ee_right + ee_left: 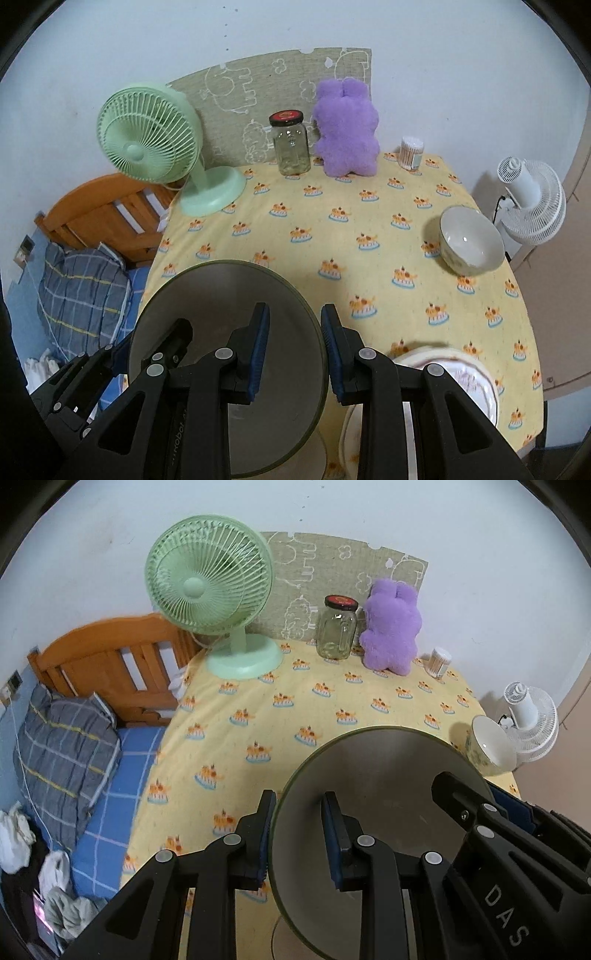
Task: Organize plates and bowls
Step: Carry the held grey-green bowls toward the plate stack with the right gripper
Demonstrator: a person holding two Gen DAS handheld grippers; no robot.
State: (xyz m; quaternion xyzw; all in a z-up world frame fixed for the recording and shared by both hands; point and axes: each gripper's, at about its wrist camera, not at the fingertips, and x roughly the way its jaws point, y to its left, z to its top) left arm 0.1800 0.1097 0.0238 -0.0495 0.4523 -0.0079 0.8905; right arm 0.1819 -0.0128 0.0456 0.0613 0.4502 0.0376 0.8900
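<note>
A large grey-green plate hangs tilted above the yellow tablecloth, held from both sides. My left gripper is shut on its left rim, one blue pad on each face. On the opposite rim my right gripper is shut in the same way. A white bowl stands upright near the table's right edge. A white plate with a patterned rim lies under my right gripper, partly hidden by it.
Along the back of the table stand a green fan, a glass jar, a purple plush toy and a cotton swab tub. A bed with a checked pillow lies to the left, and a white fan stands to the right.
</note>
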